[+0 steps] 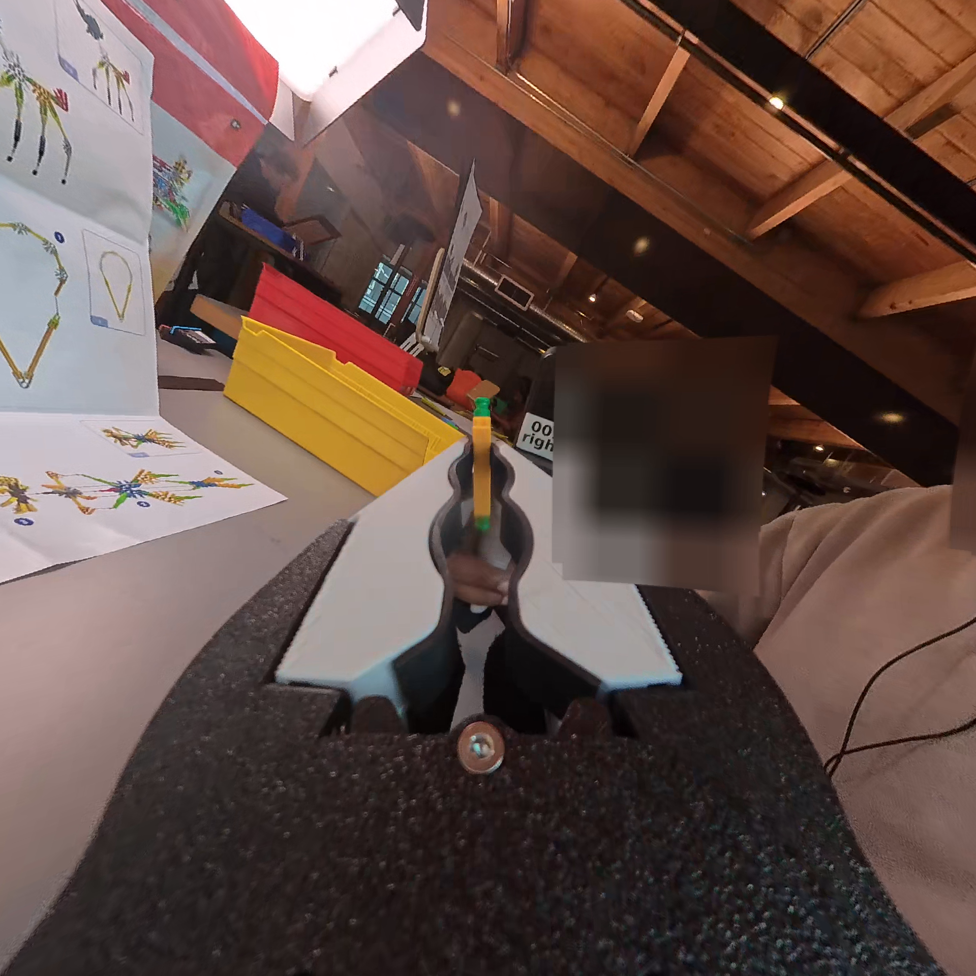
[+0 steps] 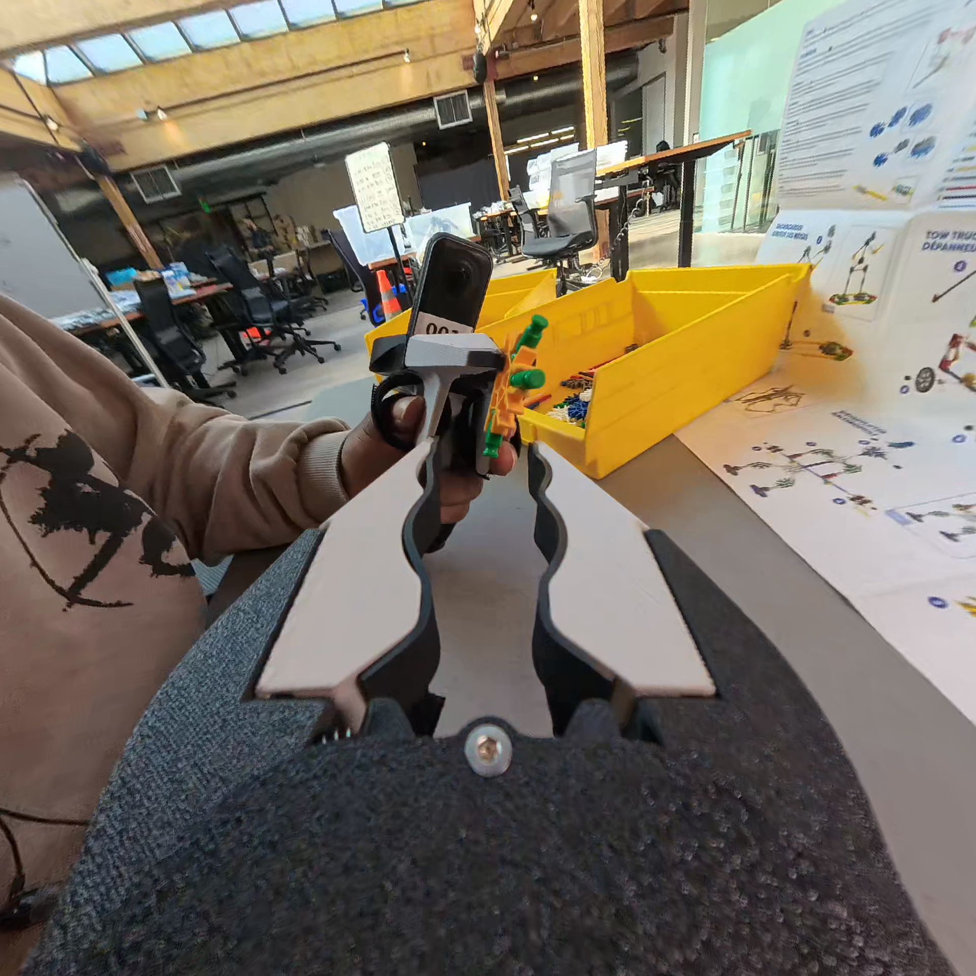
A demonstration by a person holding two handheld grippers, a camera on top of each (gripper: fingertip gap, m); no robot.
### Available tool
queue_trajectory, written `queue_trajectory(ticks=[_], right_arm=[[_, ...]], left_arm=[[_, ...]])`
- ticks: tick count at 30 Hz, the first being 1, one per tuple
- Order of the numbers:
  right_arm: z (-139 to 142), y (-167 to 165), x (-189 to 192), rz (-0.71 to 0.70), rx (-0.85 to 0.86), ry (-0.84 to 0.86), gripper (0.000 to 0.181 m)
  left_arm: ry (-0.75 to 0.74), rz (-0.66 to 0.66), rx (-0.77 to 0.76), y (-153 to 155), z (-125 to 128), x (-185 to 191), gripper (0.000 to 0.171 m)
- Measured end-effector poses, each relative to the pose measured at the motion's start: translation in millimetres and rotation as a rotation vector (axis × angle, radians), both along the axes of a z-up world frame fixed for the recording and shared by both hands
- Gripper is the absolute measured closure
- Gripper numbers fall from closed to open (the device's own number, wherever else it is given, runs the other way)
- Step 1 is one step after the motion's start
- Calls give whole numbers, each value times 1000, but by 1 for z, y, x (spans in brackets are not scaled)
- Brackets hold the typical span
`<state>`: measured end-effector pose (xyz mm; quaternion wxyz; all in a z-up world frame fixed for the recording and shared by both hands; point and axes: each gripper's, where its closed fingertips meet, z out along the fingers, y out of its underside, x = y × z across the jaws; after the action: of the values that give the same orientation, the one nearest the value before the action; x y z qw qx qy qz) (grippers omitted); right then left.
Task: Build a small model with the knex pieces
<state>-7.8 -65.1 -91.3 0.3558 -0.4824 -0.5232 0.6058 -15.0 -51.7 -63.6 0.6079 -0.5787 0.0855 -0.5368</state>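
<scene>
My left gripper (image 1: 481, 455) is shut on an orange-yellow wheel-shaped connector (image 1: 481, 478) that stands edge-on between the pads, with a short green rod (image 1: 481, 407) sticking out past the tips. In the right wrist view the same left gripper (image 2: 491, 369), held in a hand (image 2: 449, 475), holds the connector (image 2: 509, 380) with three green rods (image 2: 528, 378) plugged in. My right gripper (image 2: 480, 454) is open and empty, just below and in front of the connector, apart from it.
A yellow bin (image 2: 660, 369) of small coloured parts stands on the grey table (image 2: 739, 554); it also shows in the left wrist view (image 1: 327, 401) before a red bin (image 1: 327, 322). Printed building sheets (image 2: 845, 465) (image 1: 79, 317) lie and stand beside the bins. A beige sleeve (image 2: 211, 475) is at left. Only a small space, under 4 cm, lies between the two pairs of fingers.
</scene>
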Motion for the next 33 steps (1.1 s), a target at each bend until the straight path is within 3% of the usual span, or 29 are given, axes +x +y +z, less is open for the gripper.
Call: queue_trajectory(ticks=[3, 8, 13, 21, 28, 31, 33], right_arm=[[-2, -6, -7, 9, -66, 9, 177], [15, 4, 4, 22, -109, 69, 178], [14, 0, 10, 62, -52, 44, 178], [22, 6, 14, 82, -152, 80, 175], [23, 9, 16, 67, -126, 86, 177], [19, 3, 17, 102, -93, 49, 177], [16, -1, 18, 126, -76, 29, 177]], left_arm=[[-7, 26, 44, -2, 4, 4, 166], [54, 31, 106, -9, 10, 5, 166], [96, -13, 106, -14, 8, 11, 167], [125, 20, 125, -13, 8, 9, 167], [178, 15, 88, -11, 1, 10, 165], [245, -29, 71, -13, -4, 11, 150], [260, -81, 59, -16, -5, 14, 148]])
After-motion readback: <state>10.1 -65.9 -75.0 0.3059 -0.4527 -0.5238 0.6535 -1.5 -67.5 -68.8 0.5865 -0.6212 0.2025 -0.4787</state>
